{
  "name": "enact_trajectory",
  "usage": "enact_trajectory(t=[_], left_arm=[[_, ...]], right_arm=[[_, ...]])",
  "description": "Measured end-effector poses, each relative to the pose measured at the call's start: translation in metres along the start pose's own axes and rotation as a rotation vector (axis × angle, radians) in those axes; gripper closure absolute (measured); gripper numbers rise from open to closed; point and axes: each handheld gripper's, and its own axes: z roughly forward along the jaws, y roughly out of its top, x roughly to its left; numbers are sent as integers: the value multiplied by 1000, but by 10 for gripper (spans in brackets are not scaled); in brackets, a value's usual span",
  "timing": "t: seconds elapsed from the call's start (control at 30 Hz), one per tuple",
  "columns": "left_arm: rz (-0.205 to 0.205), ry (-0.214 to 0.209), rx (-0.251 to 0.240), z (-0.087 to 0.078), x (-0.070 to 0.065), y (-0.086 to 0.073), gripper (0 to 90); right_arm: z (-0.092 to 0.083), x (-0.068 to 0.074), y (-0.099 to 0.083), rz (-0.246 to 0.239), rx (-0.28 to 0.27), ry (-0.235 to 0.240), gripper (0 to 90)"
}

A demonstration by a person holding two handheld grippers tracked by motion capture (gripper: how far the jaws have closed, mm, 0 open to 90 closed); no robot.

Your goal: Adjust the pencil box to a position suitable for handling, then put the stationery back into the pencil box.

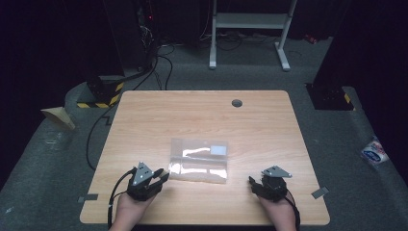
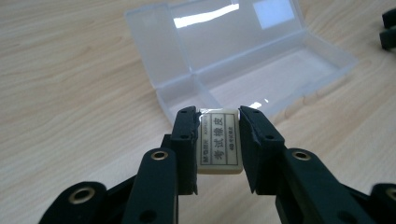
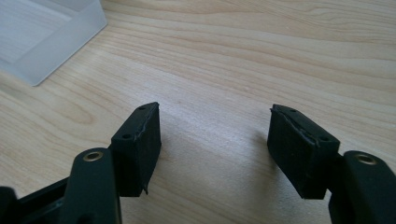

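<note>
Risk: the eraser [image 2: 219,141] may slip or tilt out of the pinch; only its two sides are held
Cause: it could catch on the case [image 2: 243,60] wall
Eraser: cream block, printed label, just before the open clear case, above the counter [image 2: 70,93]
Left gripper [image 2: 218,140]: fingers [image 2: 184,144] pinching the eraser
Right gripper [image 3: 215,140]: fingers [image 3: 140,144] spread, empty, right of the case

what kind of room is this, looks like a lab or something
Probably a lab or recording room: a lone wooden table on grey carpet, dark surroundings, loose cables on the floor and a metal stand behind it.
</note>
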Motion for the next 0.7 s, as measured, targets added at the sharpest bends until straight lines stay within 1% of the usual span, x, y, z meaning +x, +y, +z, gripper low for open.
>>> enact_trajectory(t=[0.03,0.07,0.13,0.17,0.2,0.33,0.4,0.43,0.5,0.53,0.57,0.6,0.67,0.7], left_arm=[[0,0,0,0,0,0,680],[-5,-1,-6,3,-1,3,680],[0,9,-9,7,-2,8,681],[8,12,-8,9,-2,11,681],[9,12,-7,11,-2,12,681],[-7,12,-2,22,0,19,682],[-31,8,-2,28,2,19,682],[-38,10,7,33,2,18,682],[-44,17,10,36,2,18,682],[-33,21,18,37,3,18,682],[-44,25,16,40,4,17,682],[-40,33,16,42,5,17,682],[-51,41,17,46,5,16,680],[-50,56,26,49,5,15,680]], right_arm=[[0,0,0,0,0,0,344],[0,1,0,1,1,3,346],[0,3,0,-14,-2,15,345],[0,2,0,-16,-1,17,345],[0,2,0,-8,1,17,345],[0,2,0,-6,1,20,344],[0,2,0,-6,1,20,344],[1,2,0,-8,1,17,344],[1,2,0,-8,1,17,344],[1,2,0,-7,1,18,345],[1,2,0,-8,1,17,345],[1,2,0,-8,1,17,345],[1,2,0,-8,1,17,345],[0,3,0,-9,1,17,346]])
